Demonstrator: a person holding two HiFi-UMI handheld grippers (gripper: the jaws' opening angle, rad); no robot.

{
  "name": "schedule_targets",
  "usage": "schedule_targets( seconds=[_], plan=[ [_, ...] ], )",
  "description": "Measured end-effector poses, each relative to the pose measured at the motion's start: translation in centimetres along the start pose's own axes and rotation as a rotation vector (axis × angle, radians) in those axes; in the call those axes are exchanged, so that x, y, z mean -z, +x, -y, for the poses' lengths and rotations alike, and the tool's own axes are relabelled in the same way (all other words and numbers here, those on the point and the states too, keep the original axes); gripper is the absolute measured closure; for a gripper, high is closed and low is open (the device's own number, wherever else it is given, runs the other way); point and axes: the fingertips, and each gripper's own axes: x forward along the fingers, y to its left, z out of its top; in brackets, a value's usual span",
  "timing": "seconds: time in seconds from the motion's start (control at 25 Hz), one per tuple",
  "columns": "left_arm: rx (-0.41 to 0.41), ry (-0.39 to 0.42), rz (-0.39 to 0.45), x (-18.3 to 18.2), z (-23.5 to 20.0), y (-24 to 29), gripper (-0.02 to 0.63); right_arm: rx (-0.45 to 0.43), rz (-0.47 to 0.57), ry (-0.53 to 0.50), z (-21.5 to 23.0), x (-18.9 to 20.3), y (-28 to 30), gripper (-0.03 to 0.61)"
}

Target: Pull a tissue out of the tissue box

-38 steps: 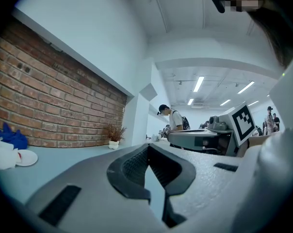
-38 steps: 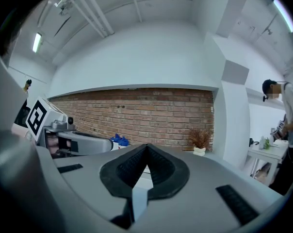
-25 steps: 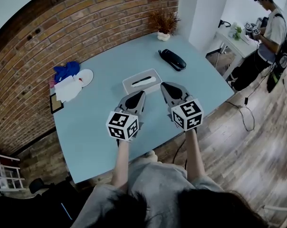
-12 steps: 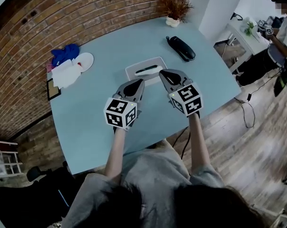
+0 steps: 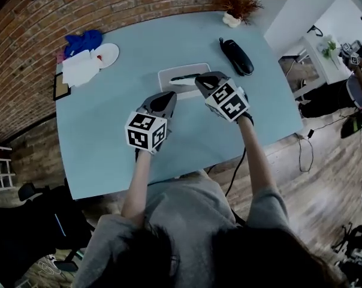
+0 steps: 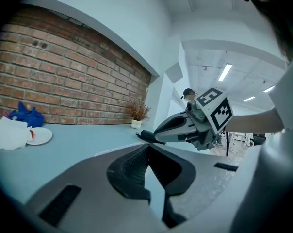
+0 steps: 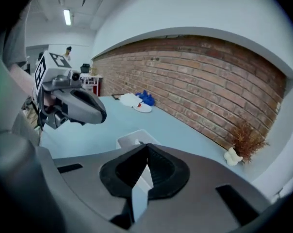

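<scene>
Hovering beside the tissue box (image 5: 168,83) at mid-tabletop (image 5: 109,149), right gripper (image 5: 199,79) nearest and left gripper (image 5: 170,94) just short, both jaws closed and empty, this looks like the reach; next, the right jaws must open over the slot (image 5: 183,77).

1. The left gripper (image 5: 167,96) and right gripper (image 5: 201,80) are smooth and grey.
2. Inside the jaws are black ribbed pads (image 6: 131,171).
3. Each has a white cube (image 5: 146,132) with black square marks.
4. The person wears a grey short-sleeved shirt (image 5: 193,212).
5. The hair (image 5: 253,260) is dark.
</scene>
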Motion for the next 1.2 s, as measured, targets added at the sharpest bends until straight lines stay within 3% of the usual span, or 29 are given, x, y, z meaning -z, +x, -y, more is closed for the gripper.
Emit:
schedule_targets(
  seconds=[0.16,0.32,0.68,0.84,1.08,1.2],
  plan=[
    [-0.031,0.002,-0.021,0.9,-0.3,1.3,0.611,-0.077,-0.128,-0.157,0.1,1.7,2.0,0.577],
    [-0.055,-0.017,-0.046,2.0,-0.1,2.3,0.611,-0.146,-0.162,-0.202,-0.1,2.7,3.4,0.571],
    [-0.116,-0.056,-0.080,4.0,0.3,3.4,0.611,-0.262,-0.263,-0.342,-0.2,4.8,5.4,0.460],
    [-0.150,-0.074,-0.077,4.4,0.2,3.5,0.611,-0.309,-0.295,-0.411,-0.5,5.7,6.1,0.443],
    [-0.199,-0.099,-0.064,4.4,-0.5,3.3,0.611,-0.327,-0.313,-0.447,-0.5,6.1,7.5,0.449],
    [-0.217,-0.105,-0.062,4.5,-0.8,3.4,0.611,-0.326,-0.292,-0.449,-0.2,5.5,7.6,0.520]
  ],
)
